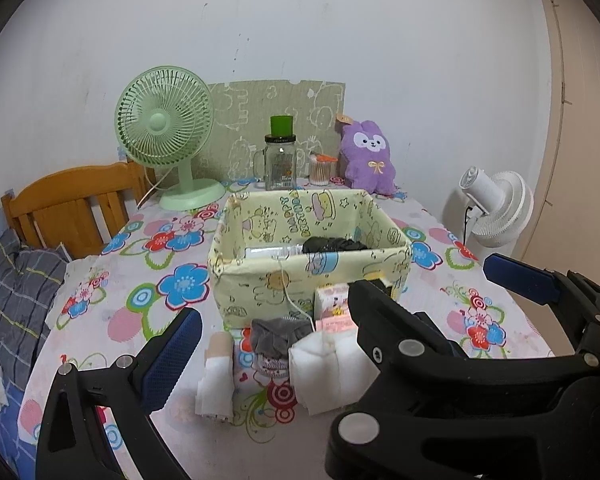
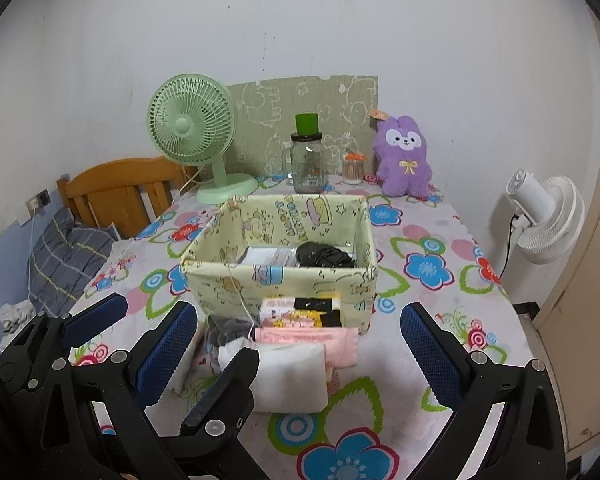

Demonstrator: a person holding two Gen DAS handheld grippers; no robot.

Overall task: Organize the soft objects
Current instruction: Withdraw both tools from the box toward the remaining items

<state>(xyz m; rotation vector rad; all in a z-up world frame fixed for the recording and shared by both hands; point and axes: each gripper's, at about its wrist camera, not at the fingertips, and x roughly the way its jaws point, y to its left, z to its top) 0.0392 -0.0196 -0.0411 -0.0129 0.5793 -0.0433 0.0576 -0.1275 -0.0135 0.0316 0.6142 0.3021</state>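
Ahead of your tongs, pale yellow cartoon-print fabric box (image 2: 284, 280) holds one black crumpled cloth (image 2: 324, 256) and a clear packet | one folded white towel (image 2: 290, 374) between your right tongs (image 2: 304, 360) | both tongs released, left tongs (image 1: 276, 344) too | left view alone shows one small bandage roll (image 1: 216, 380)

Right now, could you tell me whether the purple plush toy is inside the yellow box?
No, the purple plush toy stands at the wall behind the yellow box.
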